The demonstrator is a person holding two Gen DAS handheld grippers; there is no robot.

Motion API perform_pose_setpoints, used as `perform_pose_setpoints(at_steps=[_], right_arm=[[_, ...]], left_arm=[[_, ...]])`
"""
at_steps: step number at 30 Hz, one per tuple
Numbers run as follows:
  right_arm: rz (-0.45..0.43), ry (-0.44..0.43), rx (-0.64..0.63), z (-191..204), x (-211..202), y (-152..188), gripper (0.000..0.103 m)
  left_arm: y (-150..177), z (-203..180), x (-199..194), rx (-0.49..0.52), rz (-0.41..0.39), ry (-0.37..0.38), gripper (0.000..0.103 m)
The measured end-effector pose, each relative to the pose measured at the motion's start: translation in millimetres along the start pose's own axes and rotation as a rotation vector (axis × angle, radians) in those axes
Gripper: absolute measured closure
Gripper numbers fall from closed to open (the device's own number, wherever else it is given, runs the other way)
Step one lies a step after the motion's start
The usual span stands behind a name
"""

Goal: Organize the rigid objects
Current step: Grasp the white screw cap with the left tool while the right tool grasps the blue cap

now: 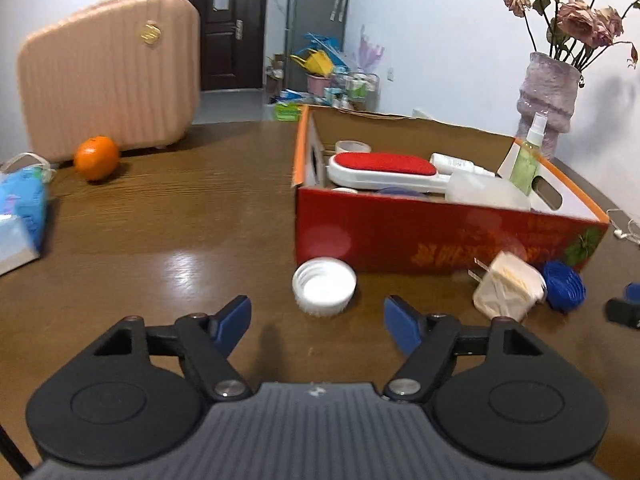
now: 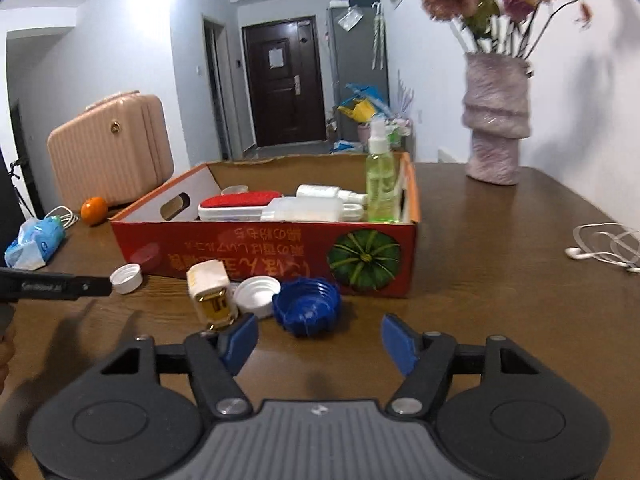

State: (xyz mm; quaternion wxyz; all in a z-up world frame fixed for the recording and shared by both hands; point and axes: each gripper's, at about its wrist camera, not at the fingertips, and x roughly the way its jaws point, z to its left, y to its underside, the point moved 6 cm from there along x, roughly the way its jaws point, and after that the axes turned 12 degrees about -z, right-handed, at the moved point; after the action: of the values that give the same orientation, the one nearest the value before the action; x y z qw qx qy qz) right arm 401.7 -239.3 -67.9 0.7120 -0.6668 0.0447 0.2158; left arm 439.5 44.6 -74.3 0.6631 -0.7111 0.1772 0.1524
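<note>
A red cardboard box (image 1: 400,232) stands on the brown table and holds a red lint brush (image 1: 384,168), white bottles and a green spray bottle (image 1: 527,160). In front of it lie a white cap (image 1: 324,286), a cream plug-like block (image 1: 508,292) and a blue lid (image 1: 564,286). My left gripper (image 1: 318,320) is open and empty, just short of the white cap. My right gripper (image 2: 320,340) is open and empty, just short of the blue lid (image 2: 307,306). Beside the lid are the block (image 2: 210,292) and a second white cap (image 2: 256,294). The box (image 2: 280,252) stands behind.
An orange (image 1: 96,158) and a pink suitcase (image 1: 108,76) are at the table's far left. A blue tissue pack (image 1: 20,208) lies left. A vase of flowers (image 2: 496,120) stands far right, with white earphones (image 2: 600,248) on the table.
</note>
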Motion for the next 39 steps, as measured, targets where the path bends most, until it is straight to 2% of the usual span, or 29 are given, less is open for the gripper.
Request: perform_pose_setpoints(at_steps=[6, 7, 9, 10, 17, 19, 26, 32, 39], right_arm=[[0.073, -0.017, -0.02, 8, 45, 4, 0.037], [0.073, -0.009, -0.013, 8, 49, 2, 0.04], [0.074, -0.007, -0.014, 7, 54, 0, 0.052], [0.075, -0.013, -0.005, 6, 55, 0, 0.051], [0.06, -0.02, 0.007, 3, 52, -1, 0.052], [0.033, -0.021, 0.011, 4, 44, -6, 0.052], [-0.02, -0.045, 0.037, 15, -15, -13, 0.052], [-0.047, -0.085, 0.008, 41, -81, -3, 0.052], [-0.083, -0.09, -0.008, 57, -139, 4, 0.052]], left_arm=[[-3, -2, 30, 0.016, 0.023, 0.012, 0.043], [-2, -1, 33, 0.019, 0.029, 0.007, 0.05], [-1, 0, 37, 0.026, 0.037, 0.006, 0.056], [-1, -1, 38, 0.033, 0.03, 0.002, 0.062], [-2, -5, 34, 0.068, 0.039, 0.015, 0.063], [-5, -7, 26, 0.075, 0.032, 0.01, 0.063], [-5, -18, -47, 0.029, -0.031, 0.062, 0.063], [13, -24, -112, 0.017, -0.029, 0.089, 0.063], [13, -29, -168, 0.007, -0.088, 0.112, 0.063]])
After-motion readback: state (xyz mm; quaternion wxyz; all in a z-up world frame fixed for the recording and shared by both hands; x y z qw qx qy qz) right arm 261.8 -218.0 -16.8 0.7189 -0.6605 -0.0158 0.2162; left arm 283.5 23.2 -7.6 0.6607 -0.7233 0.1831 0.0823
